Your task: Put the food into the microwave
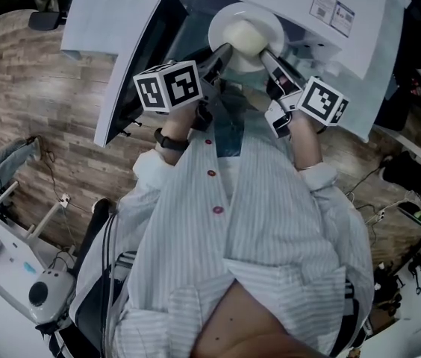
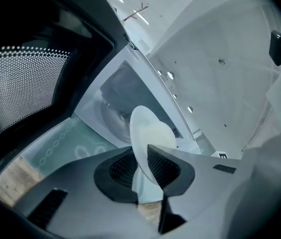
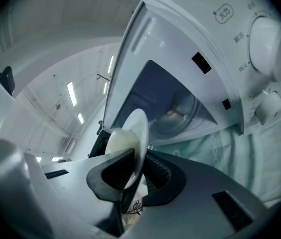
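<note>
1. Clamping the plate (image 1: 229, 13) rim: left gripper (image 2: 141, 158) at 7 o'clock, right gripper (image 3: 139, 161) at 5.
2. Plate with food (image 1: 246, 37) hangs at the microwave (image 1: 345, 6) mouth, and the opening lies at 12 o'clock.

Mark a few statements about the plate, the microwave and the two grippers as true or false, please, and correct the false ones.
1. The left gripper and the right gripper both have their jaws closed on the rim of the plate. True.
2. The door of the microwave is closed. False: it stands open, and the inside shows behind the plate.
3. The plate is empty. False: a pale lump of food lies on it.
4. The microwave has a round knob on its front, beside the opening. True.
</note>
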Demonstrator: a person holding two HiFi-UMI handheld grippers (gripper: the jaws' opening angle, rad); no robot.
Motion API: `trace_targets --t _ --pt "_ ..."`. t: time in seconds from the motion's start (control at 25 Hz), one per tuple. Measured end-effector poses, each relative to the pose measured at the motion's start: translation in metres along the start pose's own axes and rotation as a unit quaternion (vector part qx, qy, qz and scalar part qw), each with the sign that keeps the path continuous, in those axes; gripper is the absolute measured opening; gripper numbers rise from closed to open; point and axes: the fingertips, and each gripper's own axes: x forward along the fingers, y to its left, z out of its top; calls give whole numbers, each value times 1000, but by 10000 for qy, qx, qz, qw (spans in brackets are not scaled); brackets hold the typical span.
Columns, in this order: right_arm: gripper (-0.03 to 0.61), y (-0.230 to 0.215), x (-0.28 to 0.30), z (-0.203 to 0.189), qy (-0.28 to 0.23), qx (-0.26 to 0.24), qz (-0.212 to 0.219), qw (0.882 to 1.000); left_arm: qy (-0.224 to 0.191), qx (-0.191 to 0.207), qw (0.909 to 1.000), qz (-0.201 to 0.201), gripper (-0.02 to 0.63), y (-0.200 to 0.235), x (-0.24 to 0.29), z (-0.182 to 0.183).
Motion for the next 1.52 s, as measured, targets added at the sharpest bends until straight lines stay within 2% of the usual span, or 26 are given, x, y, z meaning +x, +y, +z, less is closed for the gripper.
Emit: trace_targets --t 0.16,0.28,0.84,1.04,1.52 --pt "51 -3 0 0 -83 80 -118 9999 57 63 10000 -26 58 0 1 3" --pt "51 0 2 0 -112 26 -17 9999 82 91 9999 -33 60 2 1 2" --pt "55 -32 5 -7 -137 193 -447 9987 359 61 9993 54 64 20 23 -13" --pt "67 -48 10 -8 -102 16 -777 9969 434 20 9990 118 67 32 33 -16" --pt "91 -71 37 5 -119 -465 -1159 9921 414 172 9986 285 77 57 58 -3"
